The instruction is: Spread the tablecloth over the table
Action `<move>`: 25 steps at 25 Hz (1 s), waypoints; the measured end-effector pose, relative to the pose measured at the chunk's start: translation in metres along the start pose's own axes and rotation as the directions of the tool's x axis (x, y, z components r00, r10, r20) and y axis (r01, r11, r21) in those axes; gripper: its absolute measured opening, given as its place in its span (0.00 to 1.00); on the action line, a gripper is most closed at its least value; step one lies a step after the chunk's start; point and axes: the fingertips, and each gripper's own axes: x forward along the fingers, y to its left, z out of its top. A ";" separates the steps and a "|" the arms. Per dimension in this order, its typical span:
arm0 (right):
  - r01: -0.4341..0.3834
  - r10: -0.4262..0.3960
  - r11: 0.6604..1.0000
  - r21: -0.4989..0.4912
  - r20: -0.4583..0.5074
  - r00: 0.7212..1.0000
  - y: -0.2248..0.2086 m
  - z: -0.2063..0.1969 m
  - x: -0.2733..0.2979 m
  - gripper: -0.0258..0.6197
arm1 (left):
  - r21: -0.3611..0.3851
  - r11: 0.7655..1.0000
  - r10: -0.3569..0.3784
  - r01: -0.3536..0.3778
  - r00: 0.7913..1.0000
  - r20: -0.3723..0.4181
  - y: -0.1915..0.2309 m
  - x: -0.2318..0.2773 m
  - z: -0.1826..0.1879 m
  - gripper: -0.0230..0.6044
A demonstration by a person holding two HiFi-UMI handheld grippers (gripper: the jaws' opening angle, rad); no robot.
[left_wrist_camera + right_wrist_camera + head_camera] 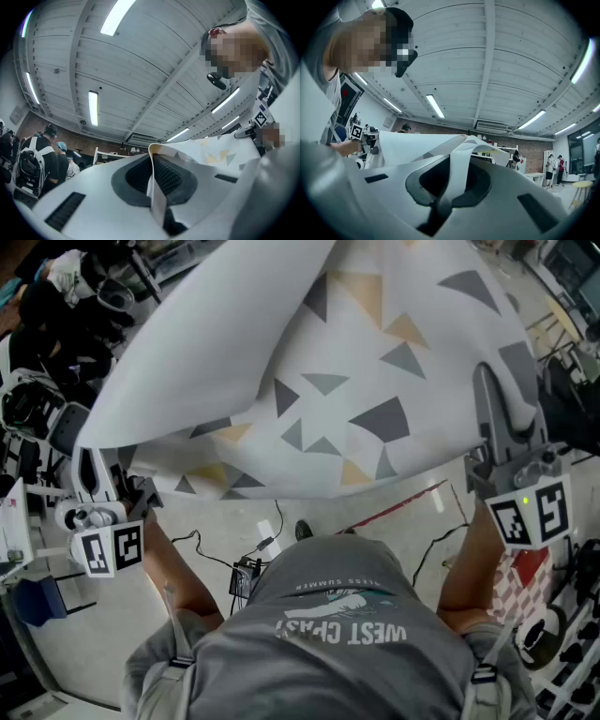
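I'm pinching the tablecloth [328, 362] edge in the left gripper [91, 460] and right gripper [487, 381], with the cloth billowing ahead between them.

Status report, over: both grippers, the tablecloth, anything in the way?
Left gripper and right gripper both shut on the tablecloth. Cloth up in the air, spread between them. No table in view; cables on the floor below.
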 end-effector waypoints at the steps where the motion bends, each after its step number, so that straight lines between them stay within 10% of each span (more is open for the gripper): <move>1: 0.002 -0.002 1.000 0.000 -0.001 1.000 0.000 0.000 -0.001 0.06 | -0.001 1.000 0.000 0.000 1.000 0.001 0.000 0.000 0.000 0.03; 25: 0.028 -0.028 0.999 0.016 0.028 0.999 0.000 0.008 0.002 0.07 | -0.026 0.999 -0.028 0.029 0.999 0.017 0.003 0.005 -0.004 0.03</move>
